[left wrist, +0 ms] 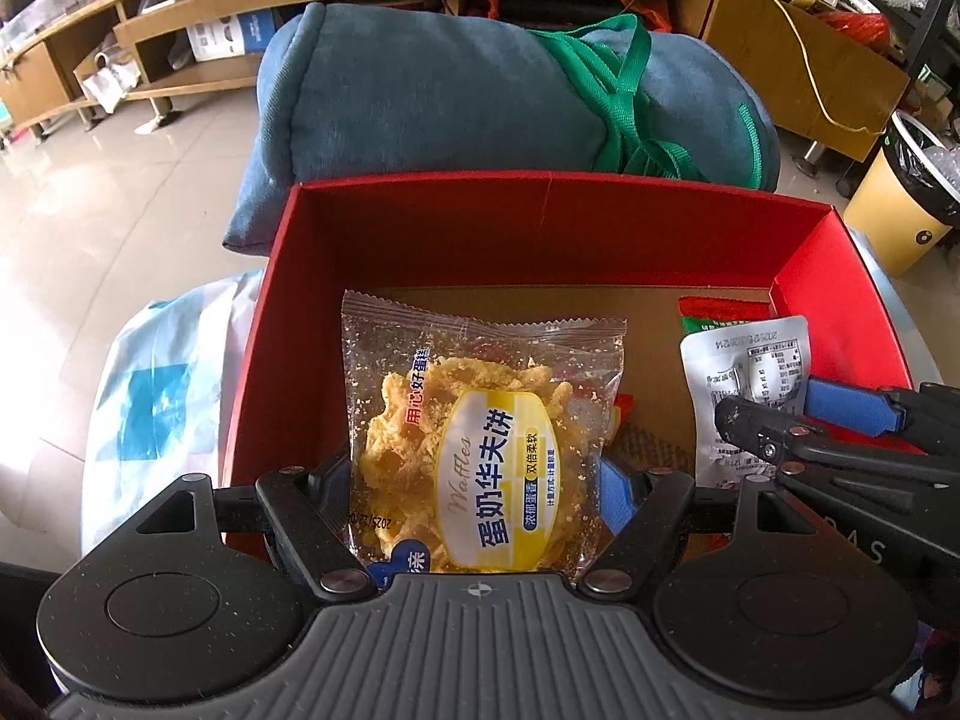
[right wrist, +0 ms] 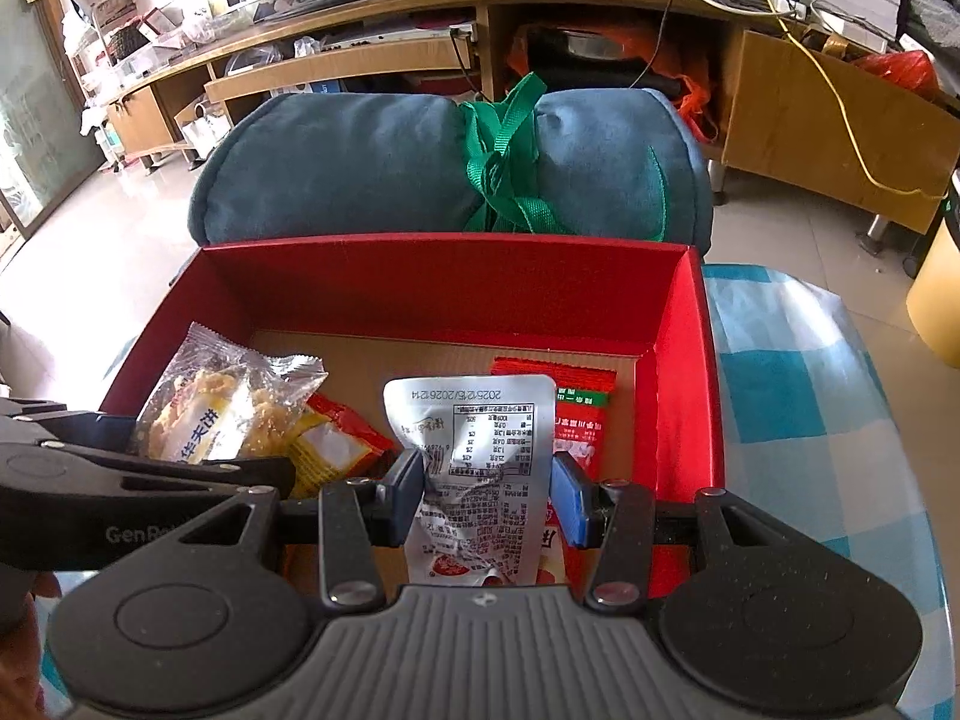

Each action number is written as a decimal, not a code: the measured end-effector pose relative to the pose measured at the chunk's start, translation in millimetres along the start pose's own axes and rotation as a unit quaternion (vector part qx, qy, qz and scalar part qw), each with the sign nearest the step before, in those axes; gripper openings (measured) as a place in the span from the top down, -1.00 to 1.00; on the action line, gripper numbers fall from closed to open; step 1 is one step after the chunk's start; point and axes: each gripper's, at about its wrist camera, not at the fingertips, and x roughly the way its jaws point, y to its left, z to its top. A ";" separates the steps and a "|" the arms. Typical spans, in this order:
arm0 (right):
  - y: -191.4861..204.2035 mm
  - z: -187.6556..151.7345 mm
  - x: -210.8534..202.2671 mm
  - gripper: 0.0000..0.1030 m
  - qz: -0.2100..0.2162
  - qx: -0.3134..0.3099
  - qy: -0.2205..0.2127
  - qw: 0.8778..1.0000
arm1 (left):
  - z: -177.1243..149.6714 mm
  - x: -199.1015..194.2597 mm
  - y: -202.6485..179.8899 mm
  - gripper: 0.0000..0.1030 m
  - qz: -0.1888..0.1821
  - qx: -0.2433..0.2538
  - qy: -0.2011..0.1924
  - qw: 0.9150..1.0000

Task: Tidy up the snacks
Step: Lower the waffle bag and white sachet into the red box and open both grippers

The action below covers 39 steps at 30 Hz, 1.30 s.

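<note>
A rectangular red cardboard box (left wrist: 564, 222) with smooth matte walls and a plain brown corrugated floor sits open at the centre of both views, and four snack packets can be counted in or over it. The first is a crinkly clear plastic waffle packet with a yellow oval label (left wrist: 480, 438), full of crumbly golden pieces; the left gripper (left wrist: 474, 498) has its two fingers drawn in against the packet's sides, gripping it over the box's near left part, at about 6 o'clock in the left wrist view. The second is a glossy silver foil pouch with small printed text (right wrist: 480, 480), creased at its lower half; the right gripper (right wrist: 486, 498) pinches it between a black pad and a blue pad, narrowed to the pouch's width, at 6 o'clock in the right wrist view. The third, a flat red sachet with a green band (right wrist: 576, 414), lies on the box floor at about 1 o'clock from the pouch, partly hidden behind it. The fourth, a shiny yellow and red wrapper (right wrist: 336, 438), lies at 10 o'clock from the pouch, just beside the waffle packet. Beyond the box's far wall, at 12 o'clock, lies one soft blue-grey fabric bolster (right wrist: 372, 168) bound with one green woven strap (right wrist: 504, 162). A blue and white checked cloth (right wrist: 798, 384) covers the surface at 3 o'clock.
</note>
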 end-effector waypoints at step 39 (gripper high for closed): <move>7.6 -0.6 -12.9 0.05 -0.003 -0.017 -0.015 1.000 | 0.1 -14.1 5.3 -0.72 0.021 -0.006 -0.016 1.000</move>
